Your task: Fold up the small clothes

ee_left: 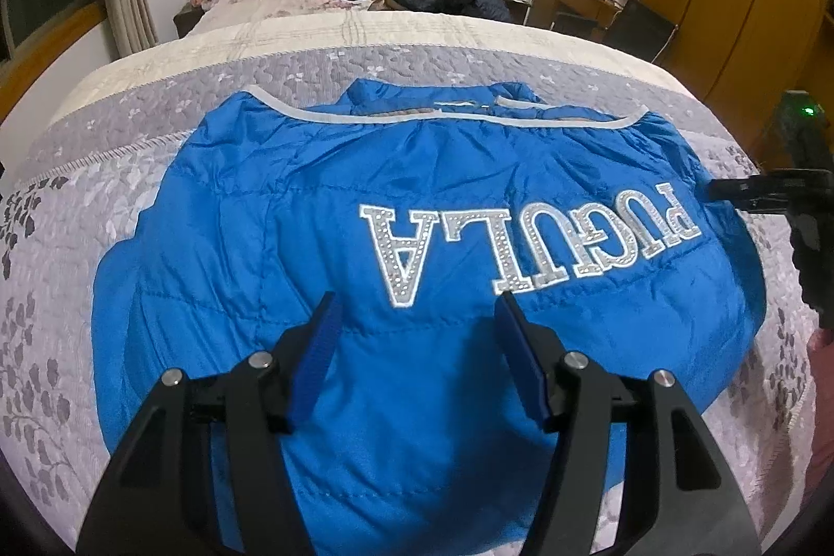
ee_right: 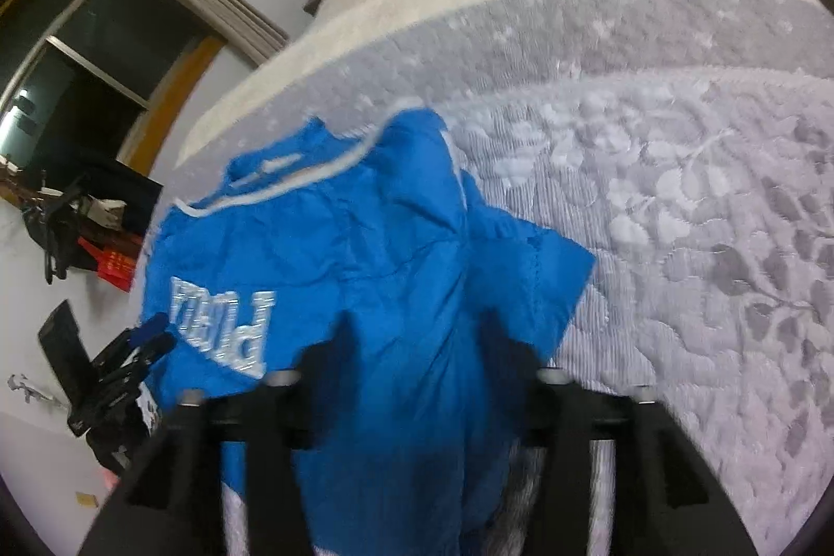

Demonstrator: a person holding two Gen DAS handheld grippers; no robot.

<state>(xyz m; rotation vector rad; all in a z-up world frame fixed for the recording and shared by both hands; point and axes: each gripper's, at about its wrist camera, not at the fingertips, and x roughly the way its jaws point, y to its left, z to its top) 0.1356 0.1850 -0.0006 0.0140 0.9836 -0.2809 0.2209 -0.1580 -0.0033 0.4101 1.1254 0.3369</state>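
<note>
Directly under left tool [ee_left: 414, 306]: blue jacket [ee_left: 292, 212]

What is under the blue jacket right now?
The blue jacket lies on the quilted floral bedspread, which shows all around it. Whatever lies directly beneath the jacket is covered.

"PUGULA" in silver letters on blue jacket [ee_left: 406, 243]

The small blue padded jacket [ee_left: 292, 243], silver "PUGULA" lettering up, lies spread, wrinkled, near the bed's [ee_left: 78, 212] foot edge.
</note>
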